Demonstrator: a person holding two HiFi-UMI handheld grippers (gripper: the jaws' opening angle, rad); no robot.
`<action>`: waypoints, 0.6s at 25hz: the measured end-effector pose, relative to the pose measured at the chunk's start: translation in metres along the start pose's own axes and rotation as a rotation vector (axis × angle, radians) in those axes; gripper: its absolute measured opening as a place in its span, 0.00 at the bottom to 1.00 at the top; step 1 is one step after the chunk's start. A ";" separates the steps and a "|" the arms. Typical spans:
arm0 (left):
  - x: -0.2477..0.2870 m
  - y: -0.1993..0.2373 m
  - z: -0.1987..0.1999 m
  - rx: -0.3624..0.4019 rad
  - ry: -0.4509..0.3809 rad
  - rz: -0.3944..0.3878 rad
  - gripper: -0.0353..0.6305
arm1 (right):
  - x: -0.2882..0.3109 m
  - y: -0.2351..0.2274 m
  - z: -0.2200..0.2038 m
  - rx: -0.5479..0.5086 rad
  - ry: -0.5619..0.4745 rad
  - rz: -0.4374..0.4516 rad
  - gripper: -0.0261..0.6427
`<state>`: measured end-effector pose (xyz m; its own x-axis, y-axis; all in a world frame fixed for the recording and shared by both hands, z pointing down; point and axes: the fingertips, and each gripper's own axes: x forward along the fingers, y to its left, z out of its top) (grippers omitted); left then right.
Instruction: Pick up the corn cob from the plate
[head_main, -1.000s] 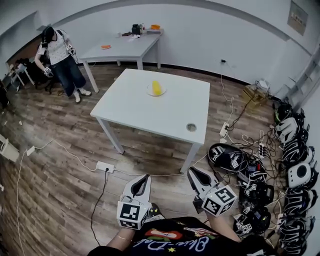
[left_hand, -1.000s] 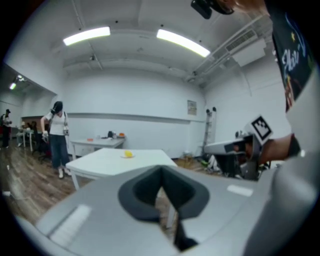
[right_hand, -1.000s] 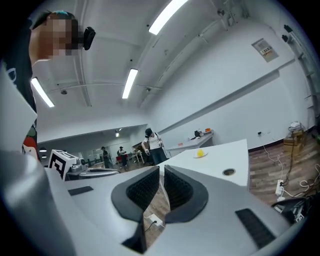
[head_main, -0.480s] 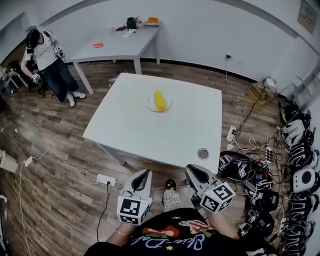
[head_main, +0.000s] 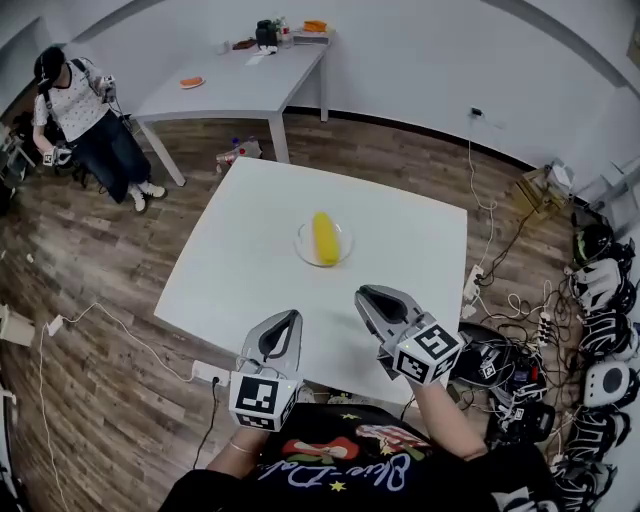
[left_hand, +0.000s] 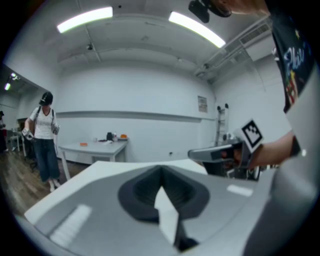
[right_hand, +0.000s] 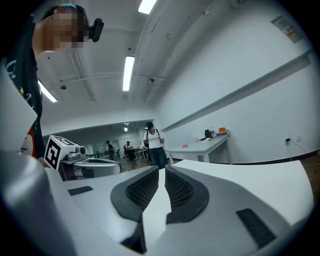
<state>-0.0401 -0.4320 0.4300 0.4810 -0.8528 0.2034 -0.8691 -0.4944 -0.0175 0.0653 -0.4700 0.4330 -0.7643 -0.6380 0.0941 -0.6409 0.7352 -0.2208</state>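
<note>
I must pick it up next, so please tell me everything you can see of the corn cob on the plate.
The corn cob is yellow, long and rounded, with no husk showing. It lies flat on a small round plate, pointing roughly away from the person. The plate stands near the middle of the white table. Only the plate touches the cob; the left gripper and right gripper are apart from it, near the table's front edge. Its kernels are too small to see.
</note>
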 end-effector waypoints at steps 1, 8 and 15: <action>0.006 0.007 -0.001 -0.003 0.008 -0.011 0.05 | 0.013 -0.006 0.003 -0.006 0.001 0.012 0.07; 0.061 0.061 0.002 -0.027 0.045 -0.135 0.05 | 0.100 -0.055 0.019 -0.047 0.048 -0.060 0.12; 0.104 0.093 0.010 0.036 0.055 -0.222 0.05 | 0.176 -0.099 -0.034 -0.023 0.284 -0.158 0.43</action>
<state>-0.0703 -0.5681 0.4401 0.6519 -0.7127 0.2588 -0.7376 -0.6752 -0.0015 -0.0086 -0.6469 0.5045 -0.6430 -0.6573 0.3931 -0.7518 0.6396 -0.1602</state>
